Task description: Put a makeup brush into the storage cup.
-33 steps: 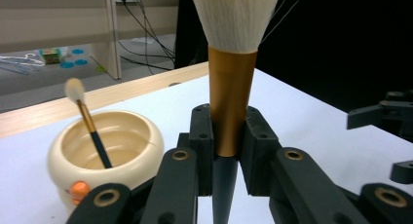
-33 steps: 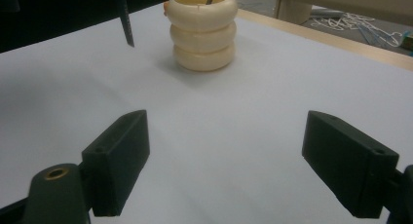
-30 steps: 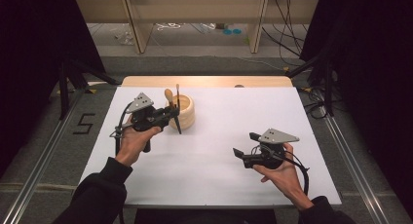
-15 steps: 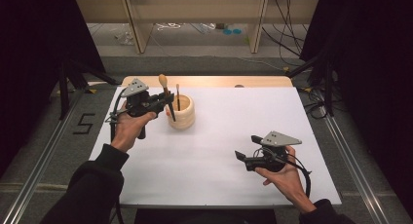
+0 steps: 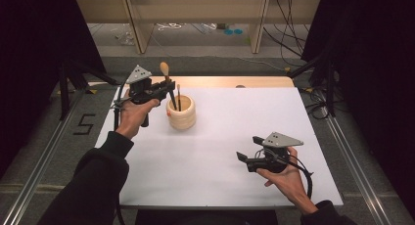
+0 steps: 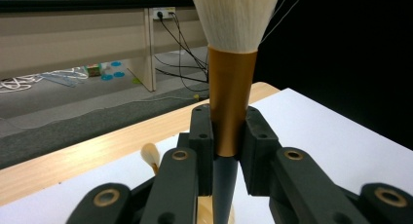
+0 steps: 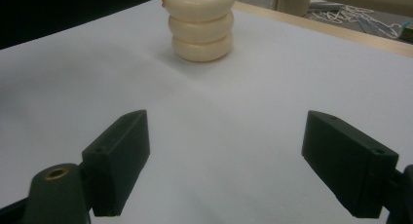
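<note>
A brush (image 6: 229,102) is pinched by the left fingers (image 6: 202,136) at the cup's (image 5: 181,113) ten o'clock; the cup could be tipped if its rim is snagged. The right fingers (image 7: 117,160) are spread.

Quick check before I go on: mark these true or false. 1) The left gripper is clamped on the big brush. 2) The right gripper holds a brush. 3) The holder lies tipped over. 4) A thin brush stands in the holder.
1) True: the left gripper is shut on the big brush at its gold ferrule.
2) False: the right gripper is open and holds nothing.
3) False: the holder stands upright on the white table.
4) True: the thin brush stands in it.
</note>
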Demonstrator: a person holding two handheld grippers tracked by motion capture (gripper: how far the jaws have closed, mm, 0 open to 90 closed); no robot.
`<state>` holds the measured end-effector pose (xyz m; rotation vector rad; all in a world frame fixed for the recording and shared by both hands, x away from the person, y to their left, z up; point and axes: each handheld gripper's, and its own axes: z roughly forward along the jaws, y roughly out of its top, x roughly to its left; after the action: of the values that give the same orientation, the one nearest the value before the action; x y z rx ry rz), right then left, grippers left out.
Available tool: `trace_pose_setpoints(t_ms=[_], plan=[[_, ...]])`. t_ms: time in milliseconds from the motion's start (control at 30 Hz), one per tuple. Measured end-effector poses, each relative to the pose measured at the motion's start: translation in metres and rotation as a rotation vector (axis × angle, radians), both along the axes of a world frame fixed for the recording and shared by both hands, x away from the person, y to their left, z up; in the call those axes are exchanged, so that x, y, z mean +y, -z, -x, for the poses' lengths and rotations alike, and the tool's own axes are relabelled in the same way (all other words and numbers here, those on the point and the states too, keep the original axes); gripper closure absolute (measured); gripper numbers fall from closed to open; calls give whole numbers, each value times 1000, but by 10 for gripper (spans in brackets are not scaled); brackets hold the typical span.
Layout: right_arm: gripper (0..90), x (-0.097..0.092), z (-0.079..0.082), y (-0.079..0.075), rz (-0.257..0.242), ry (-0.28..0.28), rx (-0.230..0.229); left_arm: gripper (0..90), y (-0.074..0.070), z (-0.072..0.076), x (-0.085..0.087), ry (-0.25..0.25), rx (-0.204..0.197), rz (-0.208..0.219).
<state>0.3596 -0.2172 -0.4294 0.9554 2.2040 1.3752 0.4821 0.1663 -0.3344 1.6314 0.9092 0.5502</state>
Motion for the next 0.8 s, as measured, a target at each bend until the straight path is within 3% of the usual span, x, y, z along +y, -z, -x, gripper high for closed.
trace_pose_setpoints(t_ms=[367, 800], plan=[[186, 0, 0, 0, 0, -4, 5, 774, 7, -19, -1, -38, 4, 12], [190, 1, -1, 1, -14, -11, 2, 774, 18, -31, -6, -47, 3, -1]])
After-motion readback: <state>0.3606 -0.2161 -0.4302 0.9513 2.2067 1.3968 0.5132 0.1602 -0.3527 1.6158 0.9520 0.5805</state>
